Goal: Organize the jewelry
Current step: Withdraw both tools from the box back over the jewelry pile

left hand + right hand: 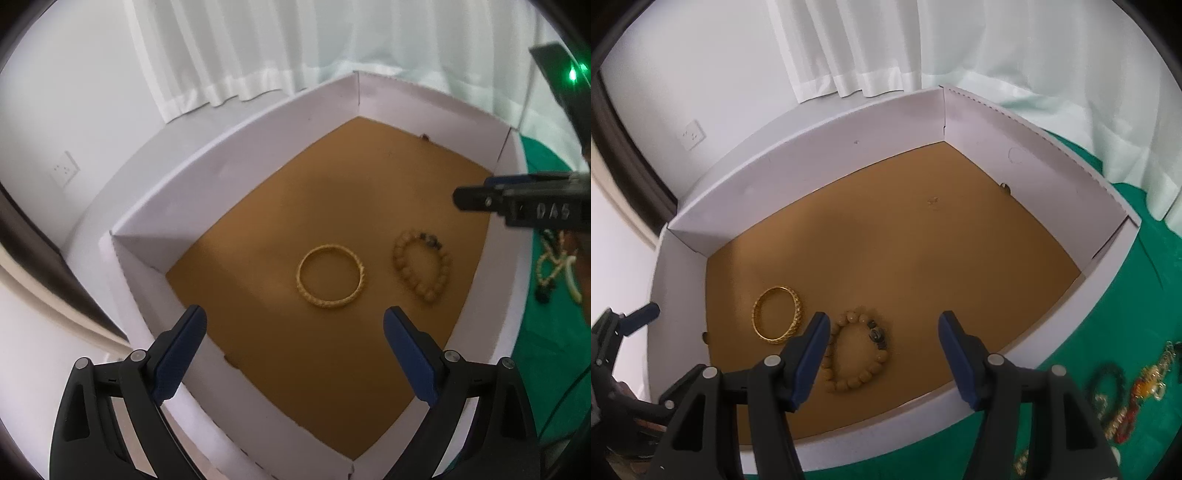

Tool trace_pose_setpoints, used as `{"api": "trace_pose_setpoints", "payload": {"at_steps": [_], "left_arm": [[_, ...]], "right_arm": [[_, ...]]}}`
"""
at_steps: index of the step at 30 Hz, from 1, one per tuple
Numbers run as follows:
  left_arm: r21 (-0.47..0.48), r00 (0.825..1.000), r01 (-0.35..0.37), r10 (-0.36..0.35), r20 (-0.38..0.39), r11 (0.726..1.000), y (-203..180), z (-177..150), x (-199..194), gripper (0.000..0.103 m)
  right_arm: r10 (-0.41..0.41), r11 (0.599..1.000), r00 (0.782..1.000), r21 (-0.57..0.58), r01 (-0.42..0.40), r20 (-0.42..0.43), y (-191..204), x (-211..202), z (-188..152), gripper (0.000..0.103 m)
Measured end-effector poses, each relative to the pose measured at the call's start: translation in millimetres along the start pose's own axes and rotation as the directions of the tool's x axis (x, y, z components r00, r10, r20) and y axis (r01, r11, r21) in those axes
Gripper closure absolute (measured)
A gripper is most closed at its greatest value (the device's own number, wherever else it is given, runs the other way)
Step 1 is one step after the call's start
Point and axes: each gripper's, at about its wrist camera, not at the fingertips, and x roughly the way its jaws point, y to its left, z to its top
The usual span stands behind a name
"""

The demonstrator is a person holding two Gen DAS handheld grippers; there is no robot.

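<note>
- The left hand-held gripper [295, 354] hangs over the near edge of the white box [236, 147] with its jaws spread wide and nothing between them; it holds nothing.
- The gold bangle [331, 276] lies flat on the box's brown floor, just ahead of those jaws, likely laid there as a sorted piece.
- The right hand-held gripper [881, 356] also stands open and empty, above the beaded bracelet [856, 349], which rests on the floor just beside the bangle without touching it.
- Both pieces sit apart, side by side, which keeps them from tangling and leaves room beyond them.
- More jewelry [1126, 391] lies in a loose cluster on the green cloth [1145, 280] covering the desk, outside the box on the right side, presumably waiting its turn.
- Judging by that cluster, sorting is only partly done.
</note>
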Motion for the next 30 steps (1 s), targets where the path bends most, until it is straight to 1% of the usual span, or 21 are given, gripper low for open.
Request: {"api": "trace_pose_setpoints", "payload": {"at_steps": [2,3,4,5,6,7,9,11,12,15,16,18,19,20,21,22,24,25,27,28,30], "left_arm": [[-0.027,0.999,-0.006,0.008,0.053,1.000,4,2,-8,0.006],[-0.054,0.996,-0.022,0.027,0.088,0.998,7,4,-16,0.006],[-0.091,0.992,-0.017,0.028,0.126,0.996,12,6,-28,0.006],[-0.122,0.988,0.003,0.016,0.157,0.993,16,8,-38,0.005],[-0.142,0.984,0.023,0.003,0.179,0.990,18,9,-47,0.003],[-0.161,0.978,0.052,-0.018,0.207,0.986,20,11,-57,0.003],[-0.176,0.960,0.115,-0.064,0.271,0.978,14,11,-80,0.003],[-0.156,0.940,0.164,-0.107,0.324,0.974,2,7,-100,0.002],[-0.128,0.931,0.192,-0.140,0.339,0.973,-9,6,-109,0.002],[-0.039,0.913,0.266,-0.239,0.331,0.963,-39,3,-122,0.001],[-0.012,0.909,0.282,-0.263,0.324,0.959,-49,0,-126,0.001],[0.043,0.901,0.302,-0.300,0.314,0.952,-75,-6,-132,0.001],[0.067,0.896,0.311,-0.316,0.311,0.948,-88,-10,-135,0.001],[0.086,0.892,0.321,-0.331,0.306,0.943,-99,-13,-137,0.001],[0.108,0.891,0.330,-0.347,0.294,0.938,-112,-17,-139,0.001],[0.133,0.893,0.336,-0.360,0.270,0.932,-126,-21,-139,0.001],[0.169,0.898,0.339,-0.372,0.236,0.925,-145,-27,-139,0.001],[0.197,0.902,0.337,-0.375,0.215,0.921,-159,-31,-139,0.001],[0.243,0.899,0.341,-0.390,0.197,0.908,-175,-41,-141,0.001],[0.257,0.897,0.346,-0.398,0.191,0.902,-177,-47,-142,0.001],[0.290,0.889,0.361,-0.422,0.181,0.886,-189,-56,-145,0.001]], "right_arm": [[-0.015,1.000,0.999,0.000,0.015,0.039,1,-12,-9,0.041],[-0.021,1.000,0.997,0.015,0.020,0.074,0,-22,-14,0.041],[-0.021,1.000,0.995,0.026,0.018,0.100,-2,-32,-20,0.040],[-0.026,0.999,0.991,0.033,0.022,0.132,-3,-43,-25,0.035],[-0.036,0.999,0.985,0.038,0.030,0.169,-6,-59,-33,0.025],[-0.046,0.998,0.980,0.040,0.039,0.192,-8,-72,-40,0.022],[-0.068,0.997,0.968,0.044,0.059,0.241,-14,-99,-56,0.021],[-0.101,0.994,0.950,0.058,0.088,0.294,-24,-128,-78,0.021],[-0.122,0.992,0.937,0.075,0.103,0.328,-31,-145,-91,0.021],[-0.144,0.988,0.896,0.114,0.106,0.419,-46,-186,-125,0.021],[-0.136,0.988,0.876,0.123,0.089,0.462,-52,-203,-140,0.020],[-0.128,0.990,0.850,0.113,0.081,0.511,-60,-225,-163,0.008],[-0.114,0.993,0.840,0.087,0.080,0.530,-60,-234,-175,0.004],[-0.117,0.993,0.837,0.073,0.092,0.534,-61,-240,-188,0.000],[-0.145,0.989,0.838,0.080,0.121,0.526,-64,-244,-198,0.000],[-0.185,0.983,0.844,0.093,0.160,0.503,-67,-245,-210,0.000],[-0.237,0.971,0.864,0.117,0.206,0.444,-75,-244,-231,0.000],[-0.276,0.961,0.870,0.140,0.239,0.409,-80,-243,-243,0.000],[-0.340,0.939,0.862,0.189,0.288,0.377,-89,-245,-262,0.000],[-0.369,0.926,0.858,0.223,0.305,0.359,-94,-247,-274,0.000],[-0.405,0.905,0.855,0.271,0.327,0.323,-101,-249,-290,0.000]]}}
